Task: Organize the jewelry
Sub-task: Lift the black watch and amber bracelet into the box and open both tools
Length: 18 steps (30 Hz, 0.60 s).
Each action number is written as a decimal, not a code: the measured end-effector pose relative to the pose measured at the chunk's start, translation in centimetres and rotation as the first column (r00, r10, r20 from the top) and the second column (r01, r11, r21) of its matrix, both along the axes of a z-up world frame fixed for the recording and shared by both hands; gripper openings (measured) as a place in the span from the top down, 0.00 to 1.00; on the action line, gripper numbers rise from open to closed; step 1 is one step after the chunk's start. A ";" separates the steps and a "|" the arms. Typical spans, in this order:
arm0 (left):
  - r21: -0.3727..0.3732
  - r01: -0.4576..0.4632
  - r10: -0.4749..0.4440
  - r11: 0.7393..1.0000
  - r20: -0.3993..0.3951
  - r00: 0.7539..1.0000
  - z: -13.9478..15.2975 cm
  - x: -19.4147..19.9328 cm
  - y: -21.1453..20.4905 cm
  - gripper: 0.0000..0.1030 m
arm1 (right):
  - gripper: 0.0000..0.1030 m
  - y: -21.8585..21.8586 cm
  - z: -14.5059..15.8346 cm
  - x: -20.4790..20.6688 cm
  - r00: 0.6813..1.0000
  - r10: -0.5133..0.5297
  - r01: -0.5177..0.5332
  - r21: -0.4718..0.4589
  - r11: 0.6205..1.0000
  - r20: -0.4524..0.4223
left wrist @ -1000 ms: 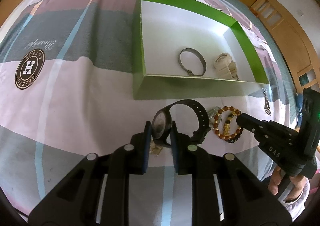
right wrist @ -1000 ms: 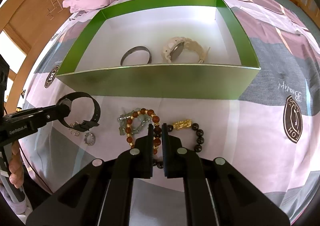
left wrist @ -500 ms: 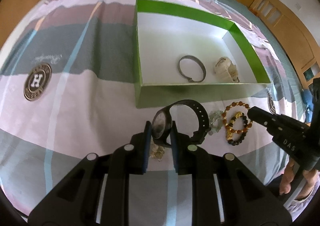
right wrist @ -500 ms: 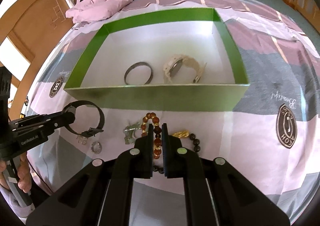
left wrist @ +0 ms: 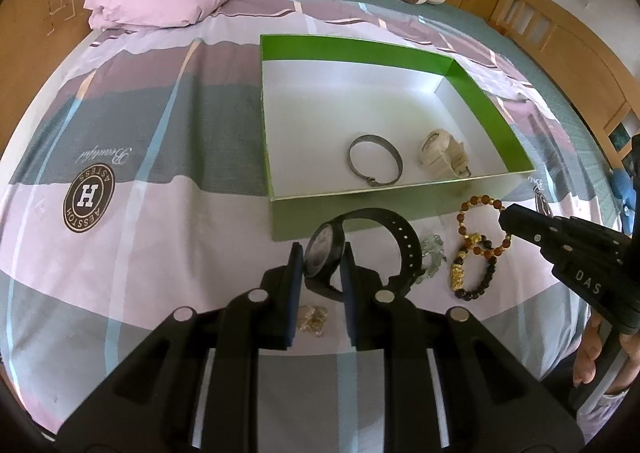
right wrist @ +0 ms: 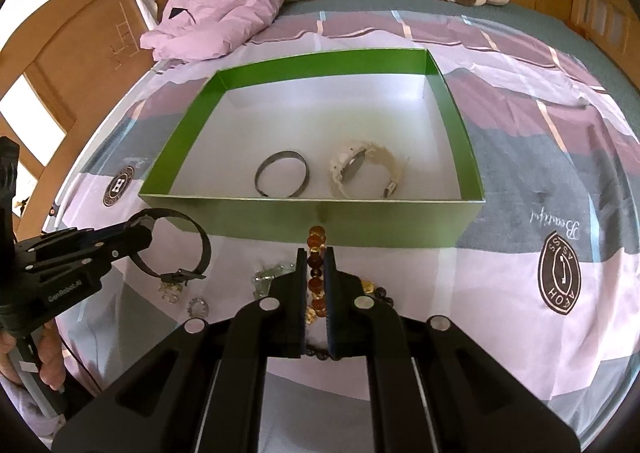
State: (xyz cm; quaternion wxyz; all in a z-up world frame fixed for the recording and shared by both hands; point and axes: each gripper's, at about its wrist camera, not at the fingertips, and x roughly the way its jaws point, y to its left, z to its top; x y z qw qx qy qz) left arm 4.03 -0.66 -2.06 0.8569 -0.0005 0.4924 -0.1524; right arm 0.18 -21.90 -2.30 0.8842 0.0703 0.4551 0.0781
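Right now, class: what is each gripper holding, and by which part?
The left gripper holds the black watch by its case, face against one pad. The right gripper holds the amber bead bracelet by a stretch of its beaded loop.

Striped bedspread (left wrist: 160,101), wooden cabinets (left wrist: 560,33)

One green box (left wrist: 472,85), two watches (left wrist: 328,253), one bangle (left wrist: 374,161), two bead bracelets (left wrist: 478,229).

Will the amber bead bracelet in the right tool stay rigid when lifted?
Probably not. The amber bead bracelet is separate strung beads, so it likely droops. Round, glossy beads may slip between the right tool pads. It looks light.
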 end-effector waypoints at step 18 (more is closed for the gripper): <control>-0.034 0.006 -0.004 0.999 0.046 0.999 0.9 -0.5 0.1 0.82 | 0.93 -0.5 1.7 -0.7 0.996 0.022 -0.029 0.086 0.996 0.081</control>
